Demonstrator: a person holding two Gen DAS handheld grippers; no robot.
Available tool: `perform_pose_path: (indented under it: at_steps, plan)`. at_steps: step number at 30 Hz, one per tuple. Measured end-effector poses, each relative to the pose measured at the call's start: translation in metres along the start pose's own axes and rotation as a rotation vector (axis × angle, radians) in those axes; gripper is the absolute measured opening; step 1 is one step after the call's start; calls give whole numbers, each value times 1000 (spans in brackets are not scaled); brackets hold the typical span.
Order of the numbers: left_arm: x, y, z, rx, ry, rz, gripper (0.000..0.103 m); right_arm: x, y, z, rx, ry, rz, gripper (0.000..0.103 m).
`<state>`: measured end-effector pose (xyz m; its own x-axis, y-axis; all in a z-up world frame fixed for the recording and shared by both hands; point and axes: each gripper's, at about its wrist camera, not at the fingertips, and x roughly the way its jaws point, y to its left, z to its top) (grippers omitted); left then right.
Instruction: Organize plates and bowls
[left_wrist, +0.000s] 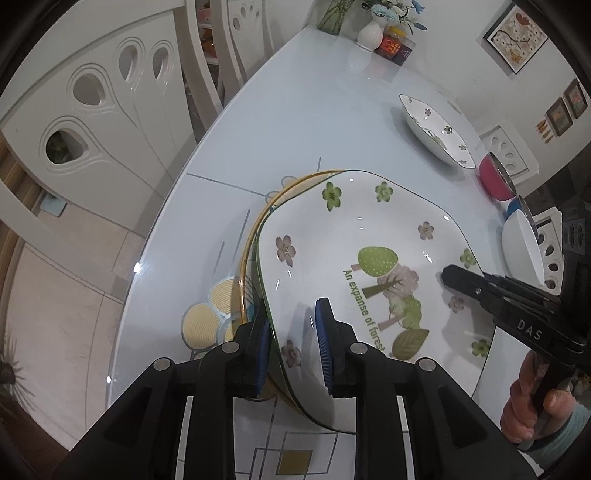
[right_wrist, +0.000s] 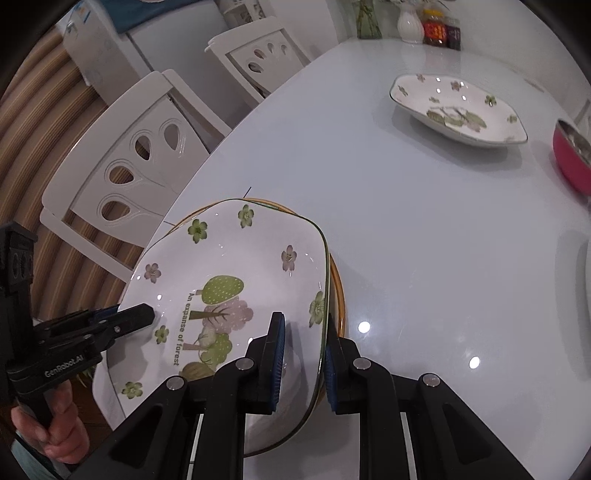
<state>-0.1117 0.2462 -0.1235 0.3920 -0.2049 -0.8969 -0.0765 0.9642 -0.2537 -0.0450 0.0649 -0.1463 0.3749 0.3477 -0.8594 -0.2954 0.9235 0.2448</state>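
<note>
Setting: white glass tabletop (left_wrist: 314, 110), white chairs around it.
Plate: floral plate (left_wrist: 351, 258) lies over a yellow-rimmed plate (left_wrist: 255, 229).
Left tool (left_wrist: 291, 354): clamped on the floral plate's 9 o'clock rim.
Right tool (right_wrist: 303, 365): clamped on its 3 o'clock rim.
Relation: both grips sit on opposite edges, so neither hand is nearer.
Others: matching plate (right_wrist: 458, 110) lies toward 1 o'clock, well apart.

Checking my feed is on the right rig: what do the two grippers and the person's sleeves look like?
Both are black plastic two-finger grippers with ribbed blue pads and round silver bolt heads on the linkages. The left gripper carries white "GenRobot.AI" lettering on its side; the right gripper reads "DAS". No cables show. A light blue-green sleeve cuffs the right hand.
</note>
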Motion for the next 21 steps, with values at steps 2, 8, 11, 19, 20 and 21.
perform_pose_path:
  at_steps: [2,8,11,19,20,21]
  plan:
    - [0,0,1,0,-1,1,20,2,0,3,-3,3,-2,19]
    - [-4,4,2,-23,-3,-17,20,7,-1,7,0,52,-3,19]
    - [-4,3,2,-20,0,-15,20,10,-2,9,9,84,9,19]
    - [-5,6,6,-37,23,-29,20,10,-5,10,29,103,26,19]
    - [-5,6,7,-36,25,-27,20,10,-6,11,35,104,28,19]
    - [-6,6,7,-36,26,-27,20,10,-6,11,40,108,29,19]
